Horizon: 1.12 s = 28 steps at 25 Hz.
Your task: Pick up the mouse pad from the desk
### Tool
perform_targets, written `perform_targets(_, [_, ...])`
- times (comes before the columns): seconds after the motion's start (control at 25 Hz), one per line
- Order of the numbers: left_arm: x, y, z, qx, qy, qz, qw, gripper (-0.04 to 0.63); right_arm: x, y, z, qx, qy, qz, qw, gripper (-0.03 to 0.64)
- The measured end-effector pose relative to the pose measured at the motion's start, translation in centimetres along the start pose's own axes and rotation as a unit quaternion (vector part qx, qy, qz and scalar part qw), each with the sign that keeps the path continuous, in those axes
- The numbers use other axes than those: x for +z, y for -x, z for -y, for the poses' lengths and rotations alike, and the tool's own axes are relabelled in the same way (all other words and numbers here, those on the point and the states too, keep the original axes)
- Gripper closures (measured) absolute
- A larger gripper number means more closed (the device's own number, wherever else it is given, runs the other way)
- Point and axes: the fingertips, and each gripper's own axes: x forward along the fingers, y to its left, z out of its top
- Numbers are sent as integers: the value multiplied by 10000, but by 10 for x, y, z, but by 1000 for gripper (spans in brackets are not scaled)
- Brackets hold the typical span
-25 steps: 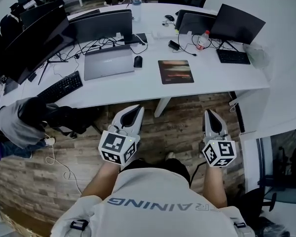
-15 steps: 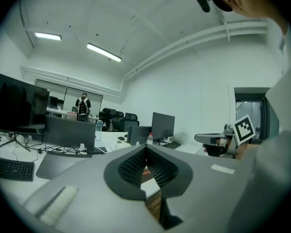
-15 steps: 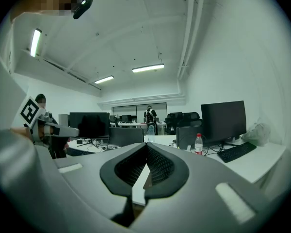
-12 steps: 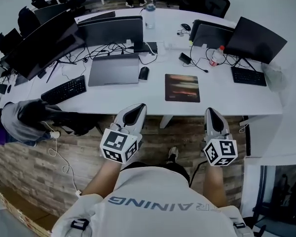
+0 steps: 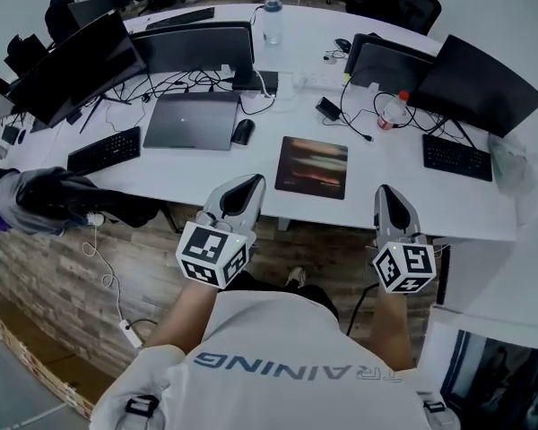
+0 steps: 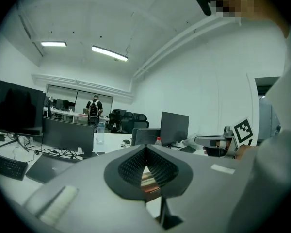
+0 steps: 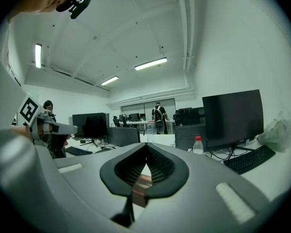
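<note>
The mouse pad [image 5: 312,167], a dark rectangle with a reddish-brown print, lies flat on the white desk [image 5: 179,176] near its front edge. My left gripper [image 5: 249,186] hangs at the desk's front edge, just left of the pad, its jaws shut with nothing in them. My right gripper [image 5: 386,195] is level with it to the pad's right, also shut and empty. In the left gripper view a strip of the pad [image 6: 148,179] shows through the gap behind the closed tips [image 6: 145,147]. The right gripper view shows the pad [image 7: 141,182] the same way below the tips [image 7: 146,146].
Behind the pad are a closed grey laptop [image 5: 197,119], a black mouse [image 5: 242,131], cables and several monitors. A red-capped bottle [image 5: 393,110] and a keyboard [image 5: 457,157] are at the right, another keyboard [image 5: 105,150] at the left. A chair with a dark jacket [image 5: 45,200] stands left.
Both grippers have travelled forward from over the wooden floor to the desk's front edge. The pad now lies between them and closer. Both stay shut.
</note>
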Motion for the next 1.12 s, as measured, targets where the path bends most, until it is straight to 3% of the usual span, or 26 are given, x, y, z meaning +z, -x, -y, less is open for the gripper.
perform_targets(0.32, [-12, -37, 4, 108, 166, -106, 9997, 595, -13, -26, 30, 132, 16, -332, 9994, 601])
perform_targets(0.68, [-10, -54, -20, -33, 238, -159, 9996, 595, -38, -59, 34, -172, 5, -804, 9966, 601])
perform_targets(0.8, [-13, -53, -30, -11, 320, -207, 9993, 595, -70, -77, 29, -122, -1, -1293, 9915, 466])
perform_targets(1.12, [-36, -43, -47, 129, 441, -448, 9979, 595, -172, -107, 27, 119, 268, -2640, 9641, 363])
